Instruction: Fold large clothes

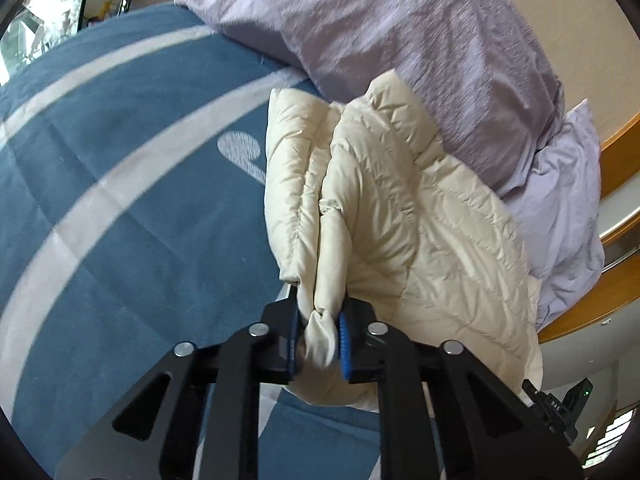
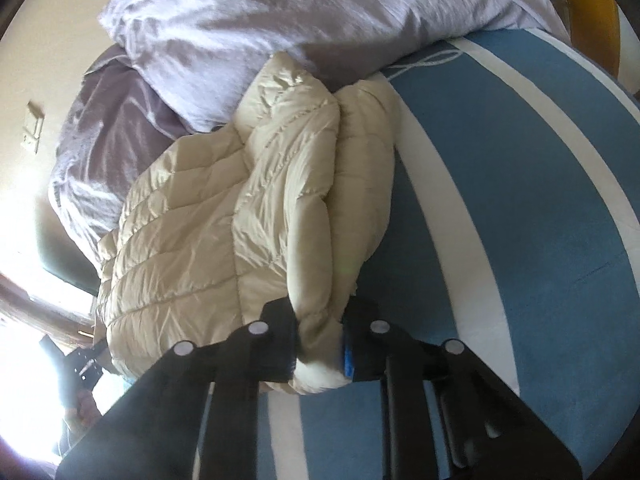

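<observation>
A cream quilted puffer jacket (image 1: 400, 216) lies bunched on a blue bedcover with white stripes (image 1: 120, 200). My left gripper (image 1: 320, 344) is shut on a fold of the jacket's edge, with the fabric pinched between its blue pads. In the right wrist view the same jacket (image 2: 224, 208) spreads to the left, and my right gripper (image 2: 320, 352) is shut on another bunched edge of it. The other gripper shows at the far left of that view (image 2: 80, 364).
Lilac pillows and a crumpled lilac duvet (image 1: 400, 48) lie right behind the jacket, also seen in the right wrist view (image 2: 240, 28). A wooden bed frame (image 1: 616, 160) curves at the right. The blue bedcover (image 2: 520, 200) stretches to the right.
</observation>
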